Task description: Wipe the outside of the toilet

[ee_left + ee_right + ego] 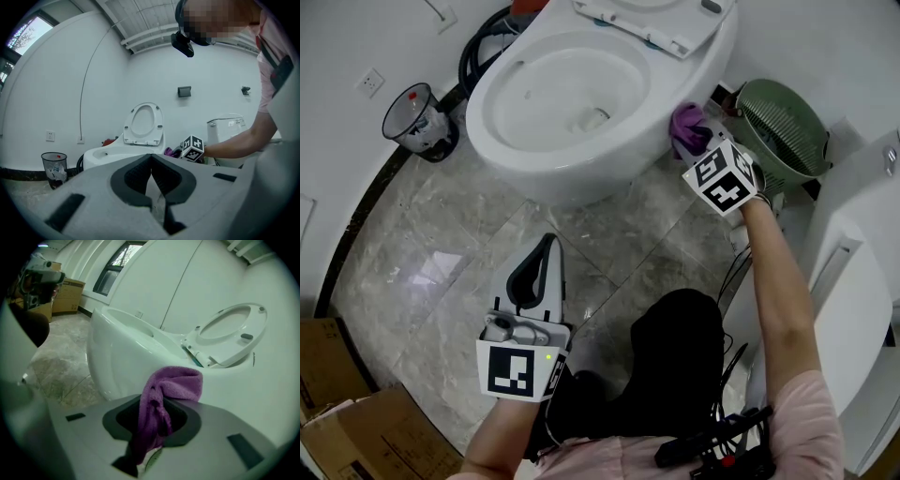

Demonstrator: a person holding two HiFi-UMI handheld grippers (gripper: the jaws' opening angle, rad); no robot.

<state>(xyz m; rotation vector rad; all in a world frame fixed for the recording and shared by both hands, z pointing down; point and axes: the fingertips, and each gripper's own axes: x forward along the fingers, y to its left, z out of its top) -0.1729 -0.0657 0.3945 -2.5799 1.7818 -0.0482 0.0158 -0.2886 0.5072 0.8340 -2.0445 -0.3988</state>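
A white toilet (pixel 581 141) stands at the top of the head view with its seat lid (pixel 661 21) raised. My right gripper (pixel 698 141) is shut on a purple cloth (pixel 686 127) and holds it against the bowl's outer right side. In the right gripper view the purple cloth (pixel 161 399) hangs between the jaws, its top touching the toilet (pixel 126 362). My left gripper (pixel 546 246) hovers over the floor in front of the bowl, shut with nothing in it. The left gripper view shows its pads (pixel 140 176) pressed together and the toilet (pixel 119 152) beyond.
A black mesh waste bin (pixel 417 122) stands left of the toilet by the wall. A green basket (pixel 783 127) sits to the right behind the bowl, next to a white fixture (pixel 853 272). Cardboard boxes (pixel 347 431) lie at bottom left. The floor is marble tile (pixel 441 272).
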